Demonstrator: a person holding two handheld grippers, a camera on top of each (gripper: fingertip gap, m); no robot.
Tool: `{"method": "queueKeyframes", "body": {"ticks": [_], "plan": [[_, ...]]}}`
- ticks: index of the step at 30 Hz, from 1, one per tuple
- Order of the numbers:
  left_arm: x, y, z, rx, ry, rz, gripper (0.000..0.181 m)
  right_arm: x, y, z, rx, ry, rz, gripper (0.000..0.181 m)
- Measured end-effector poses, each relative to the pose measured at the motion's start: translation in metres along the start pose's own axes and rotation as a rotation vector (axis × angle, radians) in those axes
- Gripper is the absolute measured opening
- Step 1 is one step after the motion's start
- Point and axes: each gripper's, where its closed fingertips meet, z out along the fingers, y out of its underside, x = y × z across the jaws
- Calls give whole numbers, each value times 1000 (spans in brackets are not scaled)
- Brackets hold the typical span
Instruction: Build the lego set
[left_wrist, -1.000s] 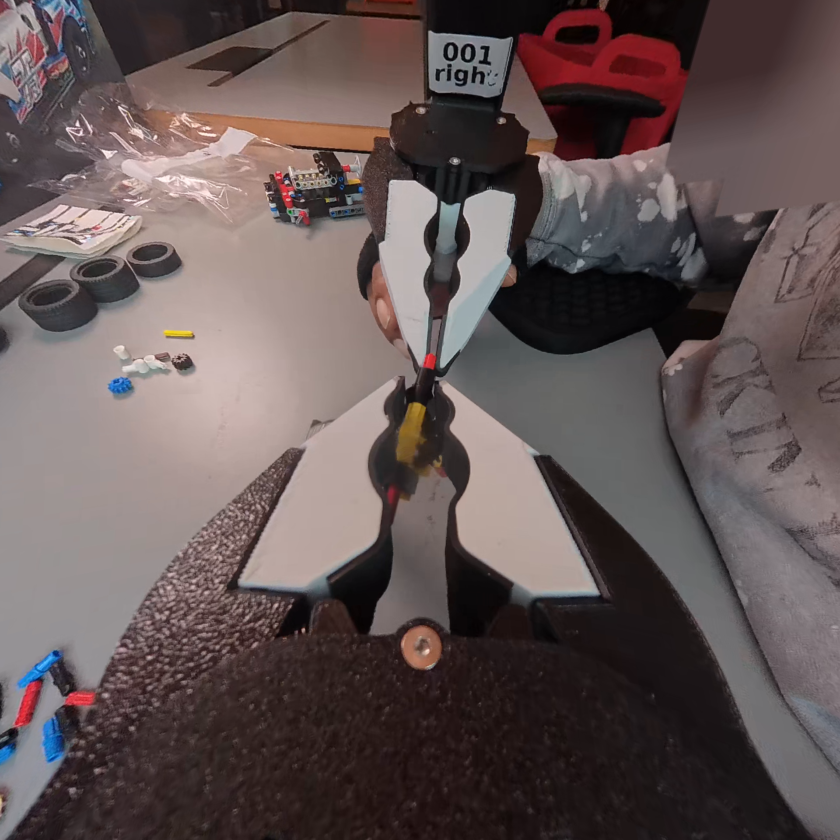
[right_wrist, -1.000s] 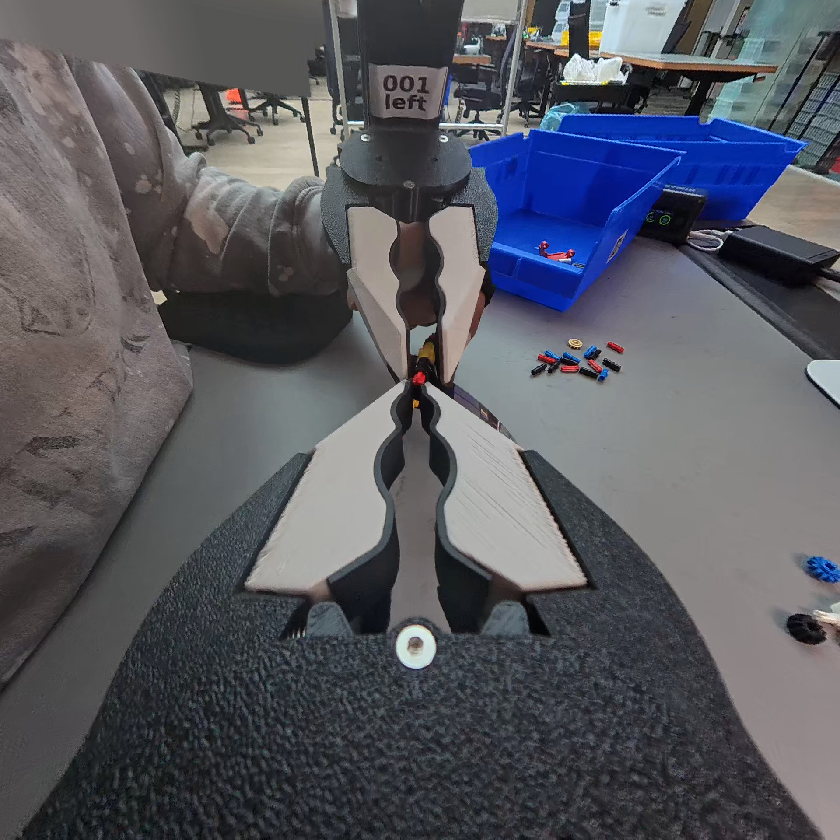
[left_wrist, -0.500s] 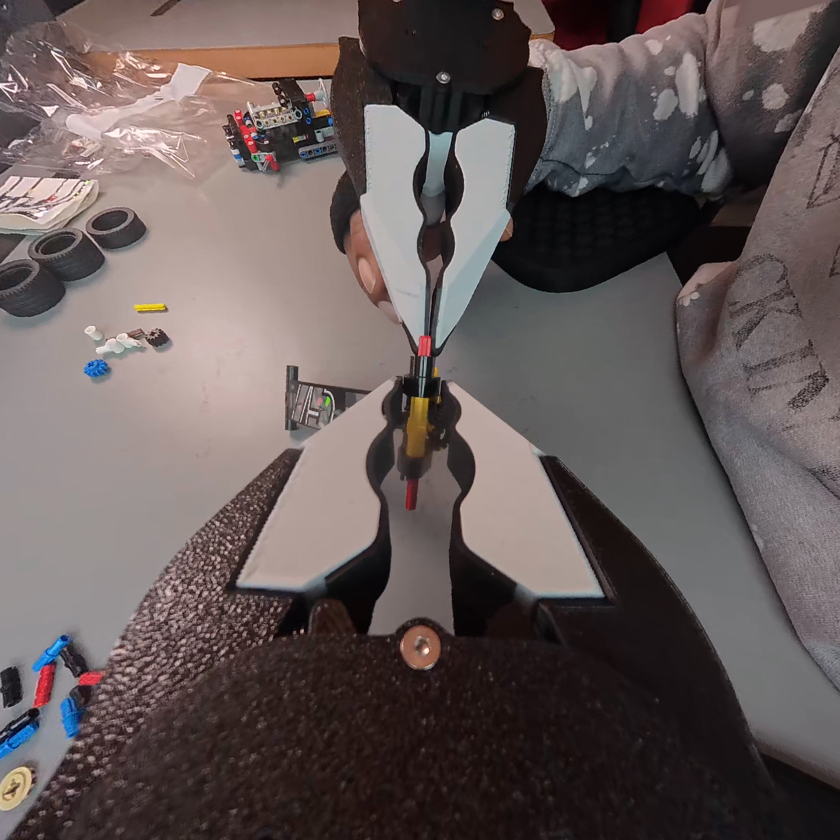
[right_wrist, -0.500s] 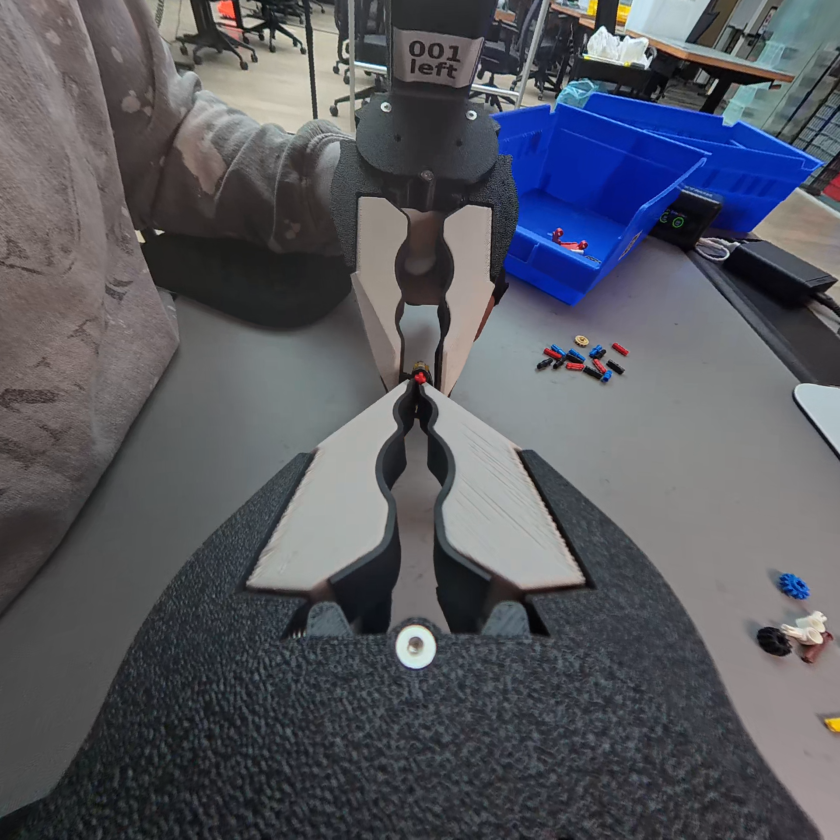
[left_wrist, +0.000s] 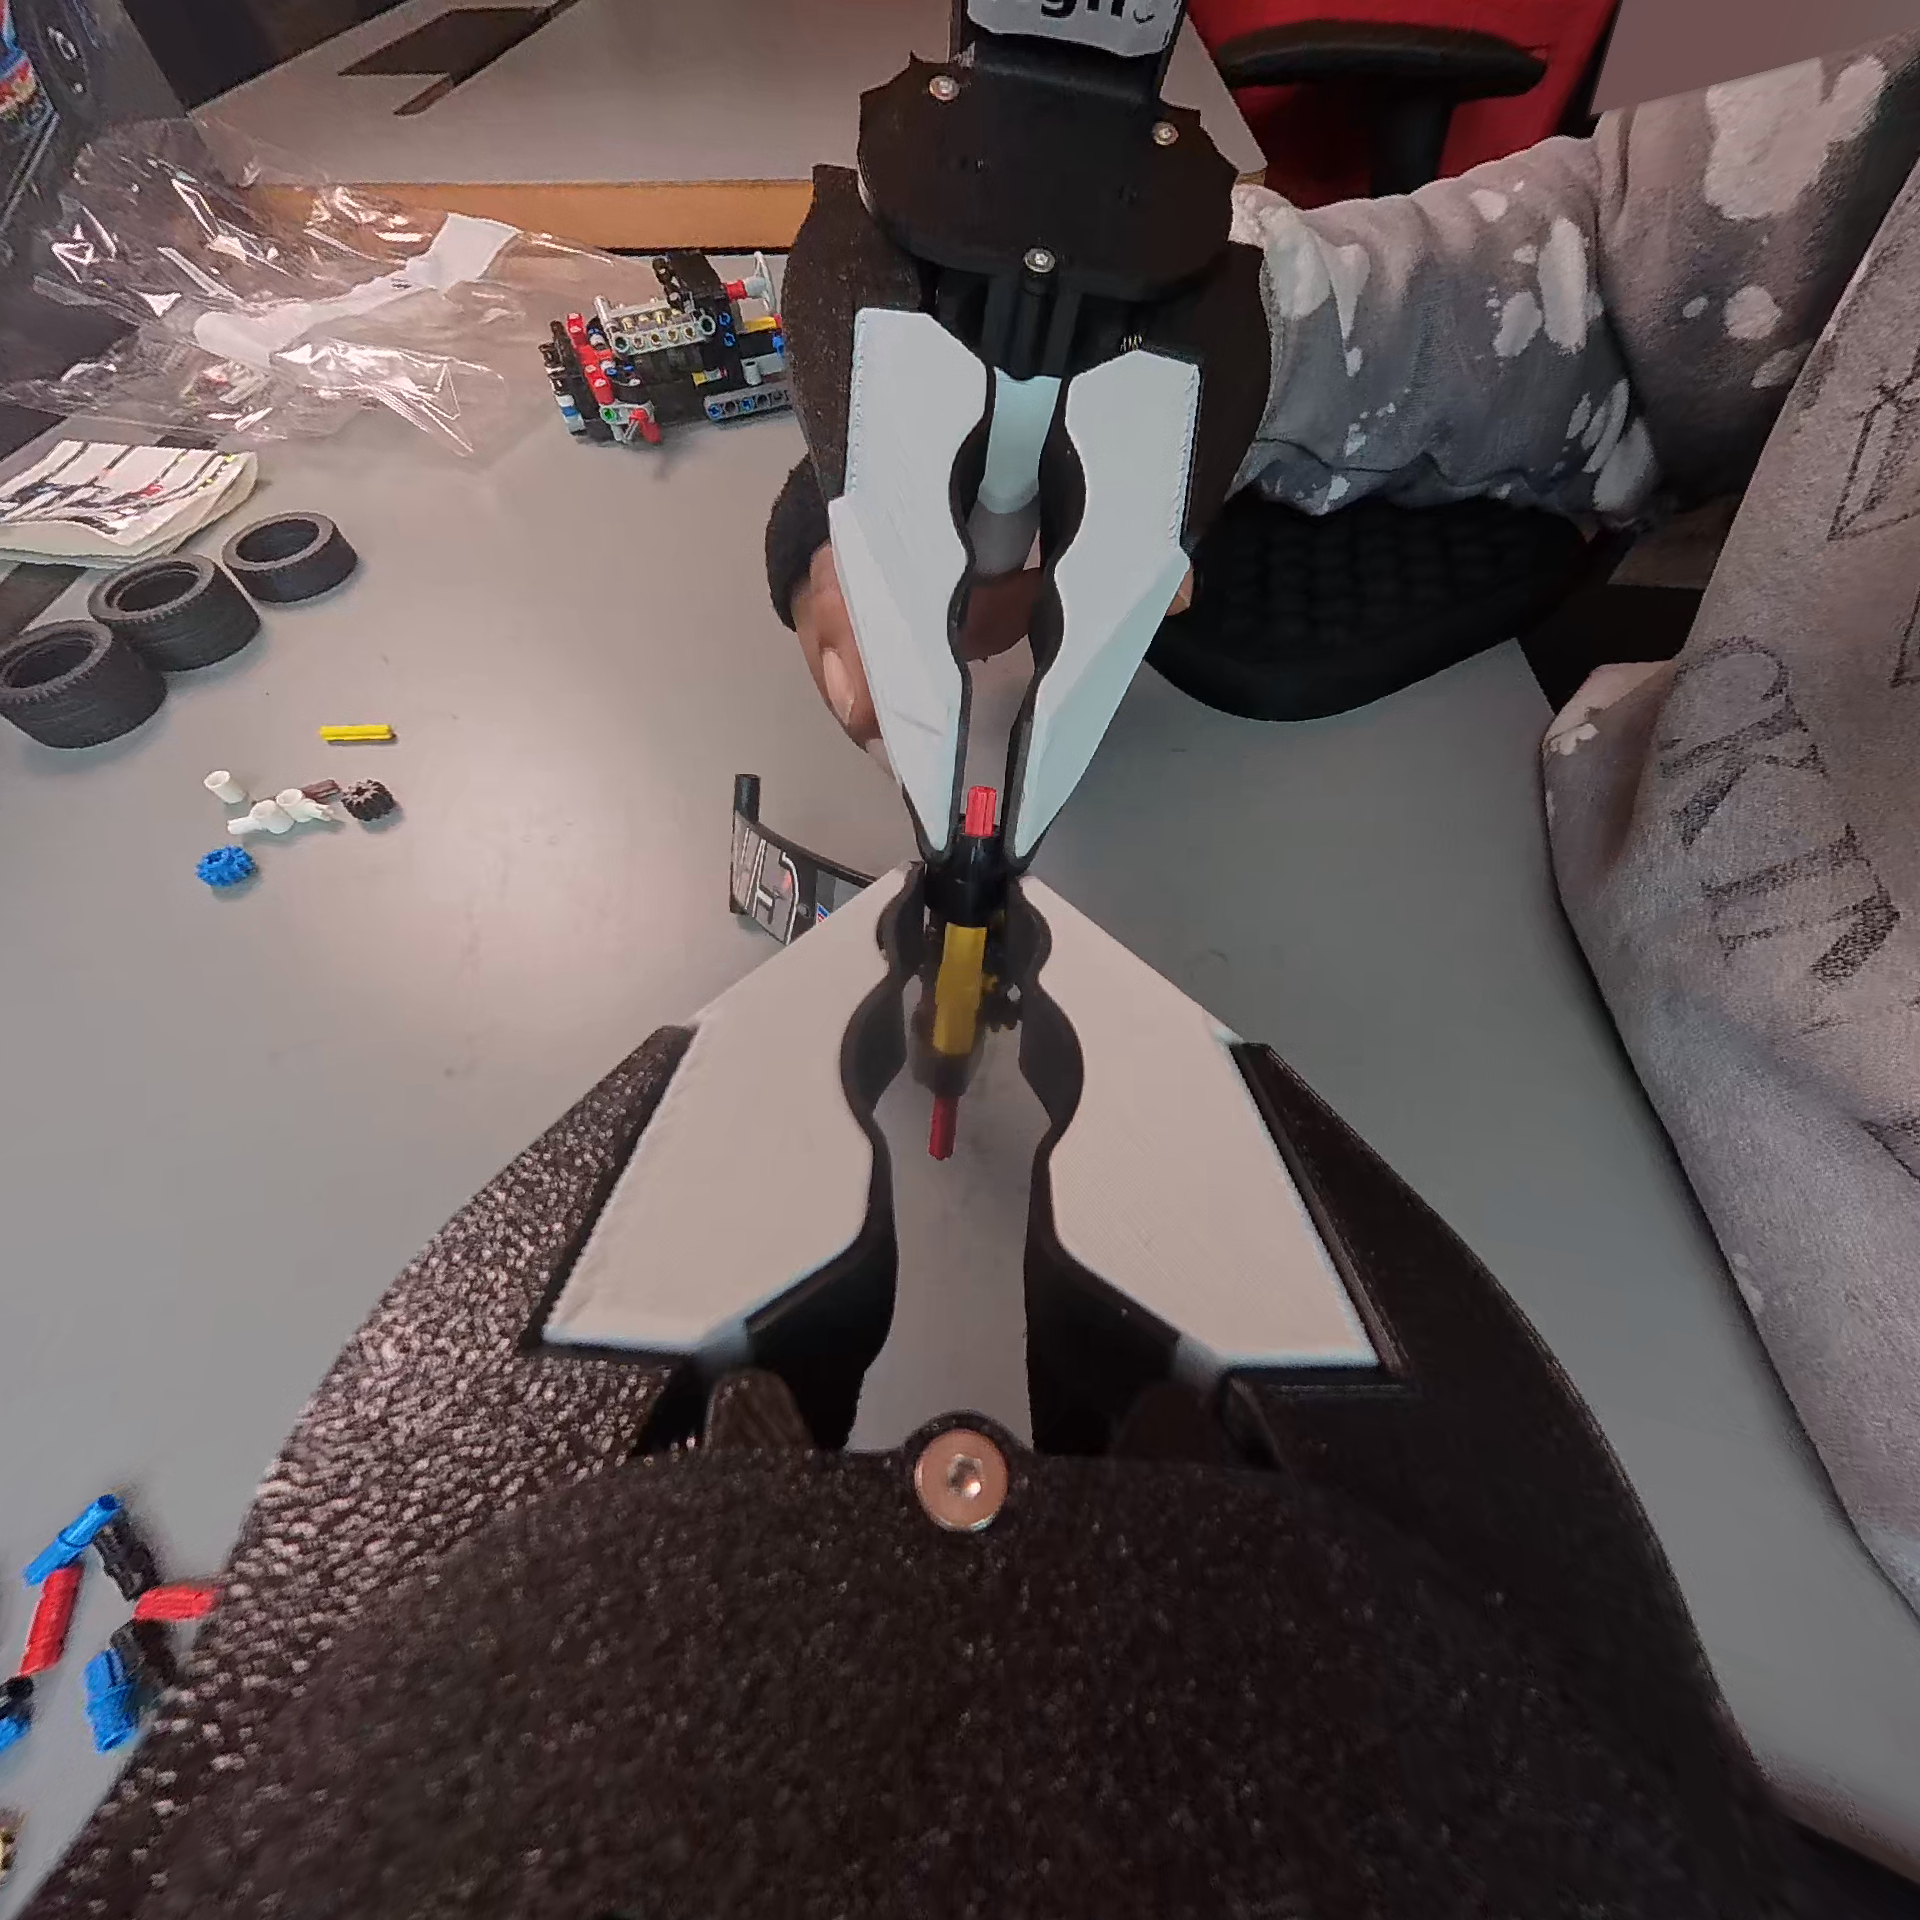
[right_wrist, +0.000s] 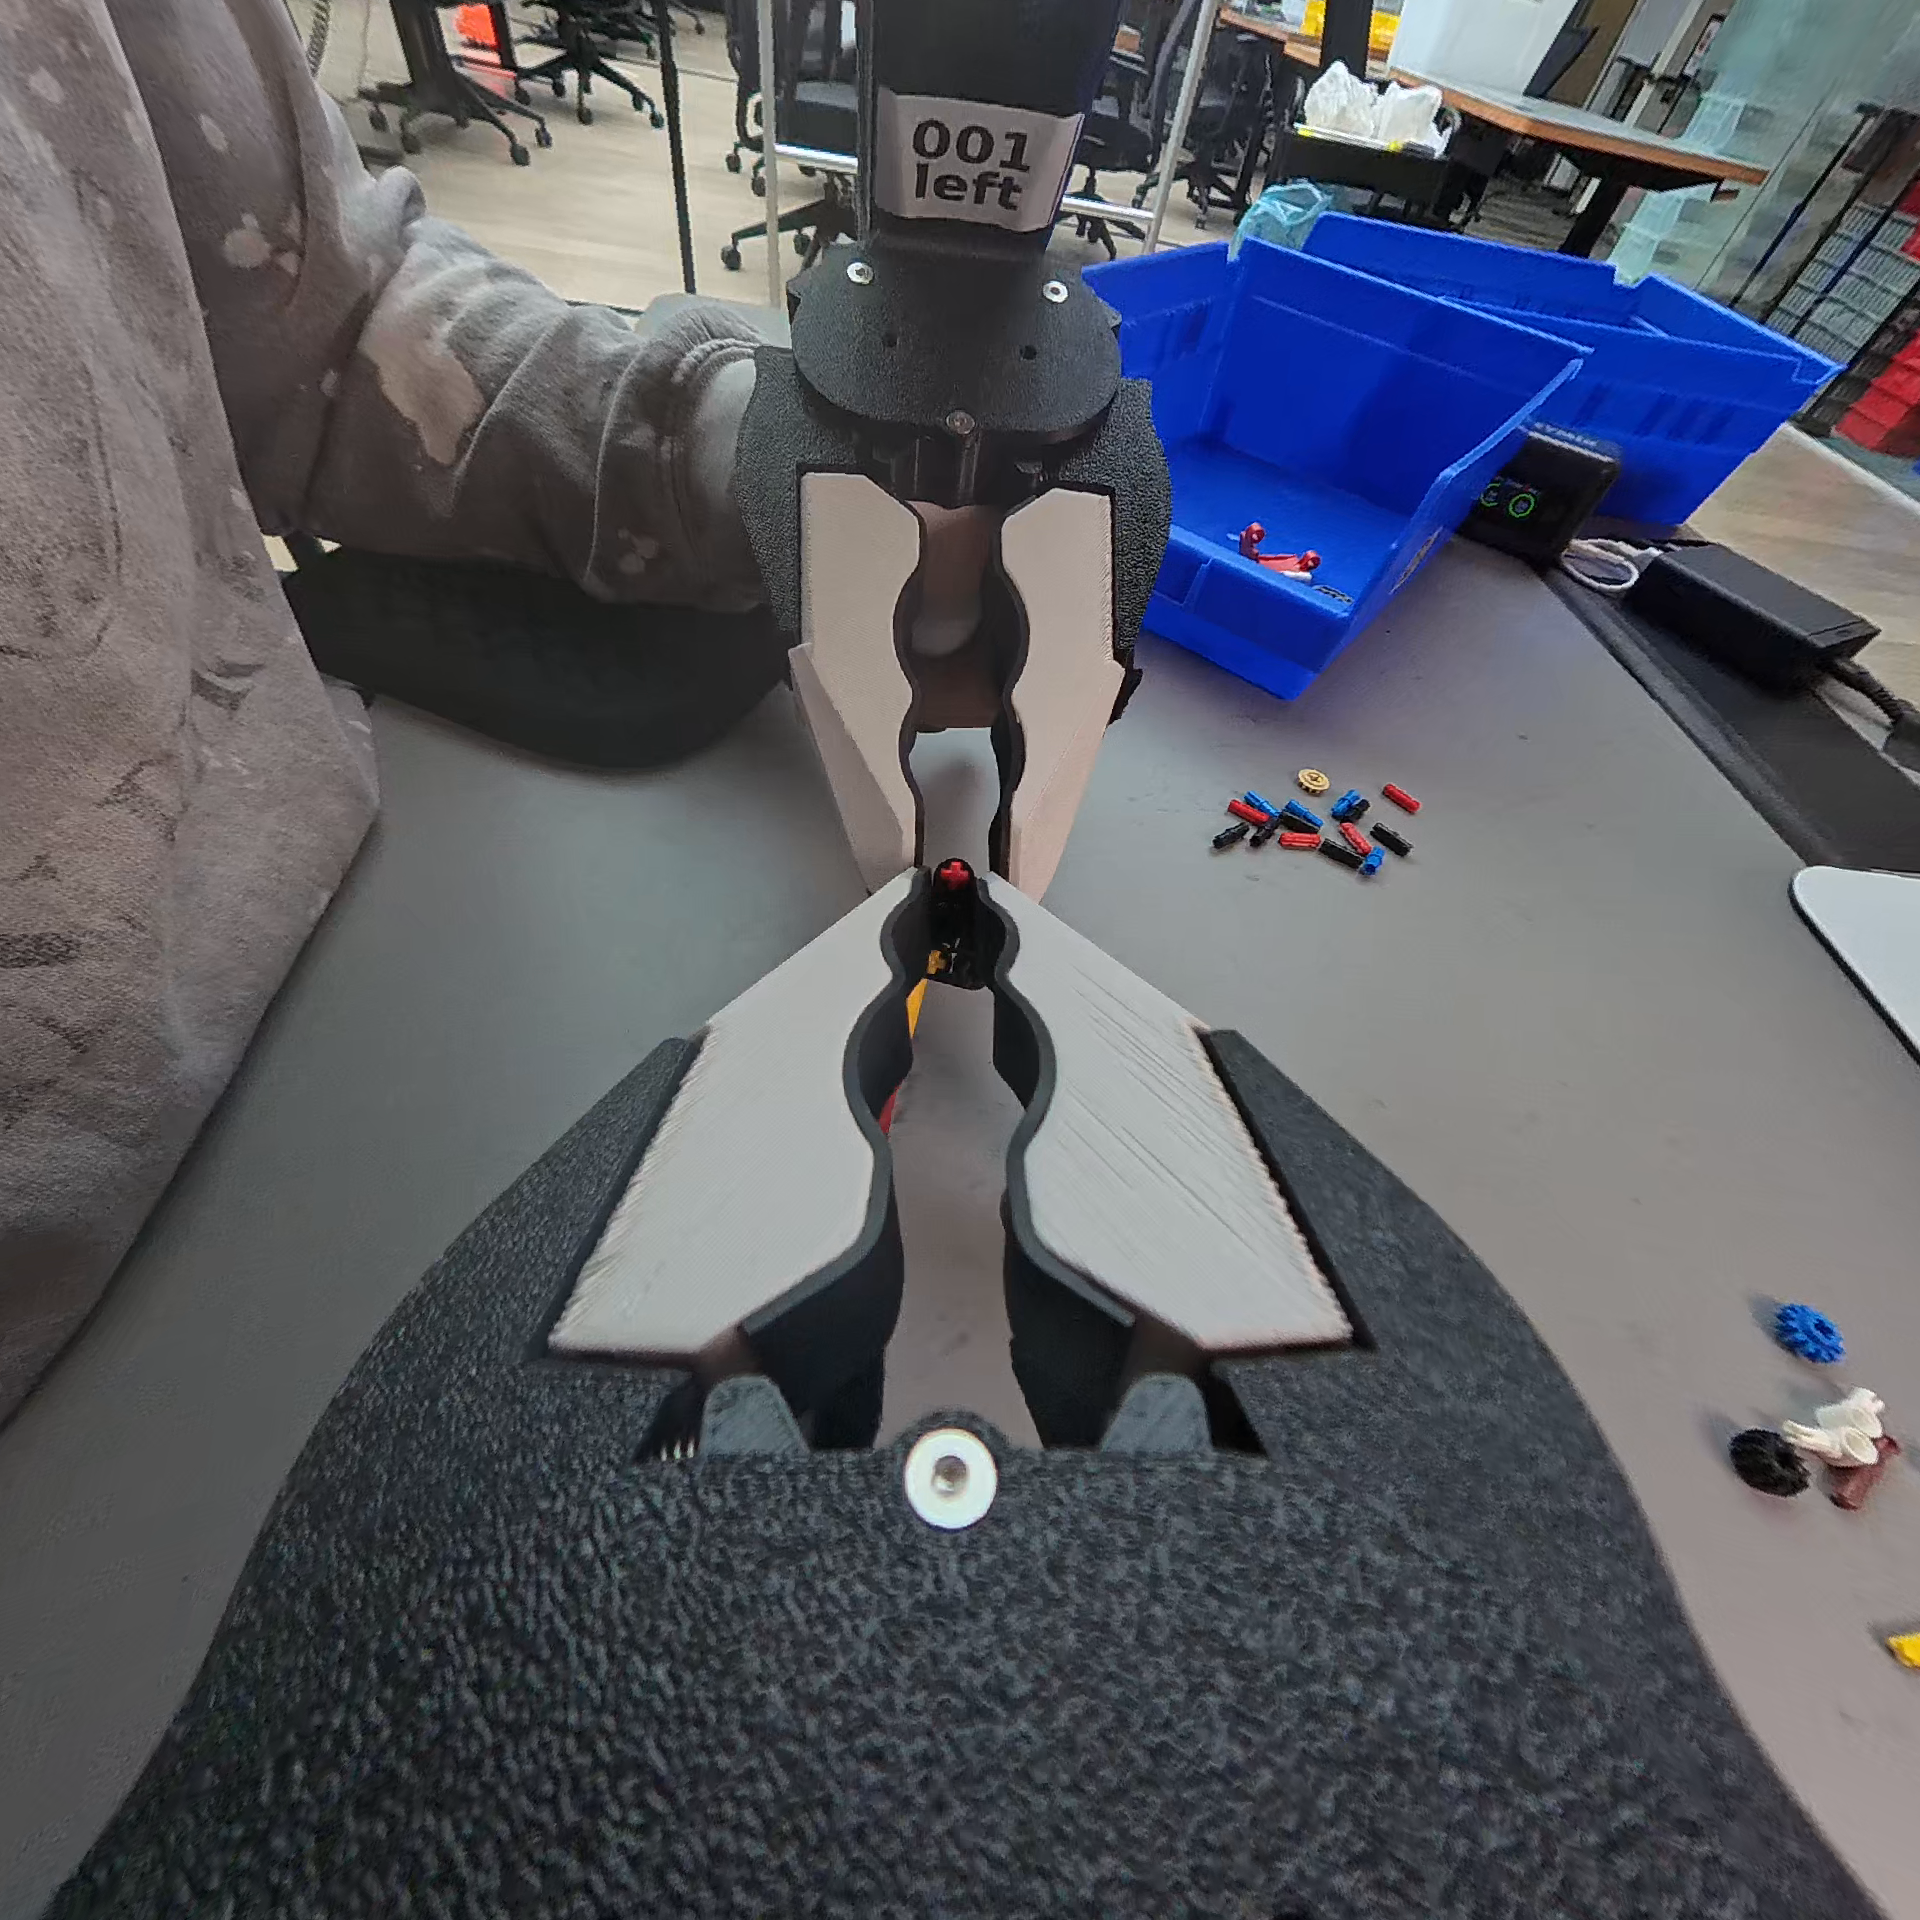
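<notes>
The left gripper is clenched on a small lego sub-assembly: a red axle running through a yellow sleeve with a black piece at its far end. It is held above the grey table, between the two tools. The right gripper meets it tip to tip, its jaws closed on the same assembly at the black piece, where the red axle end shows.

The step in hand seems to be seating the black piece along the axle. To do it well, both tools should stay on one line and push straight, without twisting, because the axle is thin and could slip out of the narrow tips.

Farther away, in the right wrist view, an open blue bin stands on the table; a few red and white parts lie on its floor. A second blue bin stands behind it; its content is hidden. In the left wrist view, clear plastic bags lie near the partly built model.
</notes>
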Motion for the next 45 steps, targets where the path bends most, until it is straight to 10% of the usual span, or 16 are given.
{"method": "queueKeyframes", "body": {"ticks": [26, 39, 45], "plan": [[-32, -21, -39, 218, -40, -145, 11, 33, -43, -57, 162, 174, -72, 3], [-21, 26, -4, -76, -3, -224, 12, 86, 73, -28, -354, 389, -90, 4], [-6, 31, -5, -115, 87, -234, 16, 76, 79, -11, -417, 310, -99, 5]]}}
